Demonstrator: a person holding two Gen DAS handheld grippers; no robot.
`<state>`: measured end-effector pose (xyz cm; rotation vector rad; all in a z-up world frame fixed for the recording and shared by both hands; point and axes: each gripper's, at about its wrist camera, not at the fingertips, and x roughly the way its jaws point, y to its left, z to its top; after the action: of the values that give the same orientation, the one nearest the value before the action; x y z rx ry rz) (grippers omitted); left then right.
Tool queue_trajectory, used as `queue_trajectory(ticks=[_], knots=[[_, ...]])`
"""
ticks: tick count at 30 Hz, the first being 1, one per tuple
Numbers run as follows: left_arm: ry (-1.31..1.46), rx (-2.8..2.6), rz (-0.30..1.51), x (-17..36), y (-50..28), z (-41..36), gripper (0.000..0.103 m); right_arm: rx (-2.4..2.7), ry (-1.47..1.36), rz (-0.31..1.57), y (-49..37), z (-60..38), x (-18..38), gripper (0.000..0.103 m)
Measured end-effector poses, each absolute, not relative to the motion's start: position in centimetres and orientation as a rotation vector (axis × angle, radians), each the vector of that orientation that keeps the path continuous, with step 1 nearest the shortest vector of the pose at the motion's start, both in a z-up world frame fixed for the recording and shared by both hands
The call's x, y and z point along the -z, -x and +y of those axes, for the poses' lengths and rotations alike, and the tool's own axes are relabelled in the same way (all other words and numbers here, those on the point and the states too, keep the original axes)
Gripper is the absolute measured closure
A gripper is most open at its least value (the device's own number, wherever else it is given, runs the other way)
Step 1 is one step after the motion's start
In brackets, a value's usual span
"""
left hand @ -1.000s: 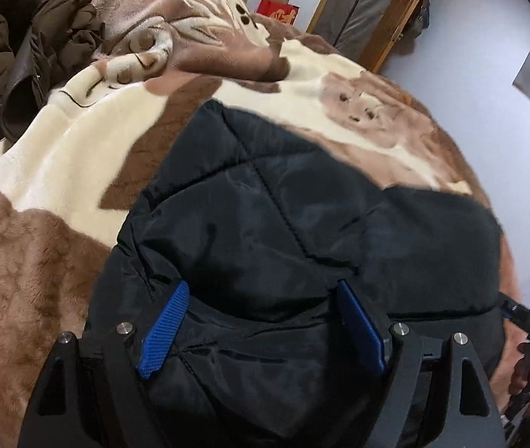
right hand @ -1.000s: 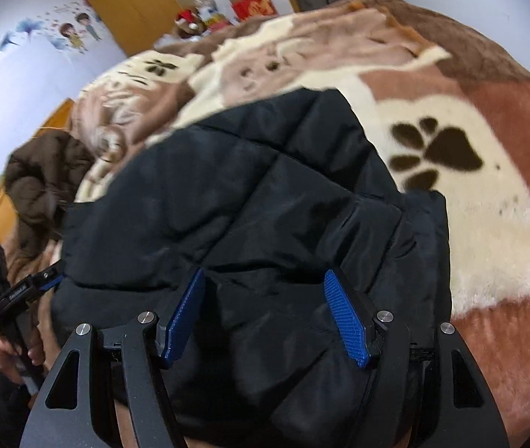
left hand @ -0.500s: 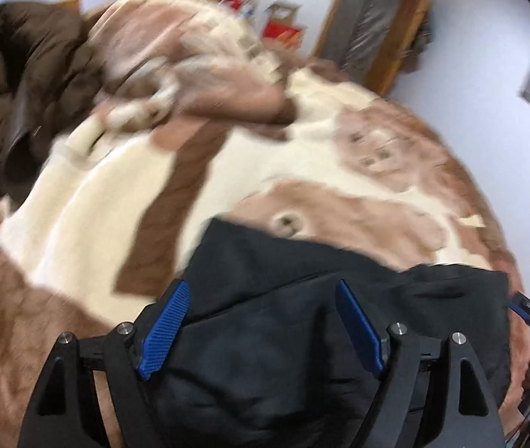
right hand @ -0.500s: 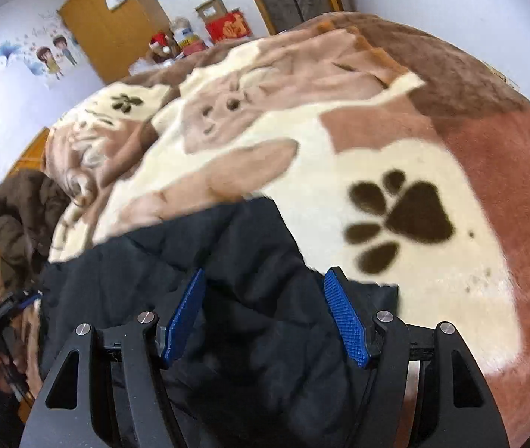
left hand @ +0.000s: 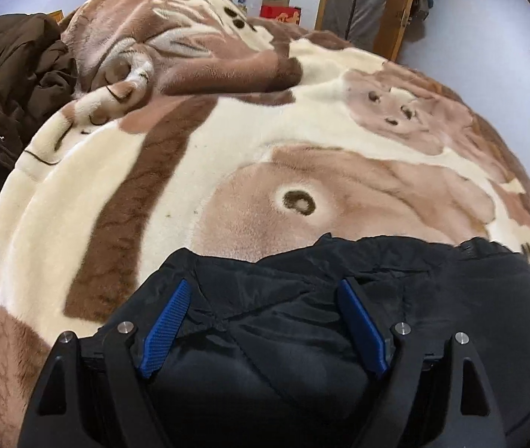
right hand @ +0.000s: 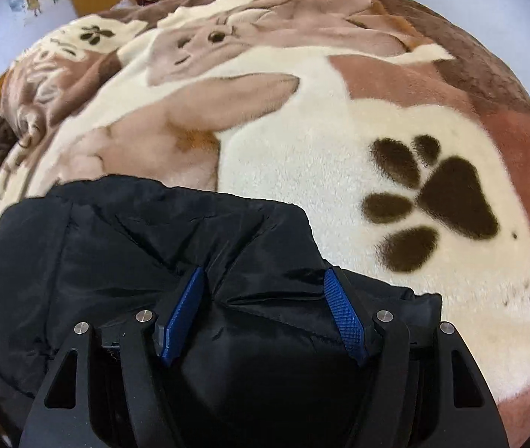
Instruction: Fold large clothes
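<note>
Black jacket bunched at the near edge of the bed, one tool gripping each end

Left tool and right tool each pinch a thick fold of the one black jacket; its lower part is cut off under both. Since a second ago far more of the blanket shows. One brown coat lies at the left edge.

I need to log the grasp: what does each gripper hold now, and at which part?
Both the left gripper and the right gripper grip the black padded jacket, each on a thick bunched fold; which part cannot be told.
</note>
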<state>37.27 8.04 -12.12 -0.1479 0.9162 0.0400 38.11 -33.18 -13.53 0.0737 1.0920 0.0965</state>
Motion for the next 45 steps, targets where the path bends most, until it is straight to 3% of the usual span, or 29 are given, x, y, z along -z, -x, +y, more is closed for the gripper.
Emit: queue_trajectory(ticks=[4,10,13,18,23,45], knots=[[0.11,-0.054,0.946,10.9,-37.2,7.7,0.021,-0.078,-0.07,1.109,-38.1,-33.2,12.9,0.037],[0.175,0.036,0.818,4.6,-33.0,7.1,0.022,-0.14,-0.15,0.946,-34.0,-32.9,5.6,0.037],[0.186,0.148,0.799,3.3,-32.3,4.0,0.021,-0.224,-0.112,0.932,-33.3,-29.9,4.5,0.037],[0.11,0.216,0.959,8.3,-35.4,-1.7,0.021,-0.218,-0.1,1.058,-35.9,-28.0,9.3,0.037],[0.071,0.174,0.972,11.4,-36.9,-2.7,0.021,-0.223,-0.036,1.064,-36.7,-27.4,11.7,0.036],[0.032,0.142,0.955,13.6,-37.1,-3.7,0.02,-0.192,-0.009,1.024,-37.3,-27.1,13.7,0.034]])
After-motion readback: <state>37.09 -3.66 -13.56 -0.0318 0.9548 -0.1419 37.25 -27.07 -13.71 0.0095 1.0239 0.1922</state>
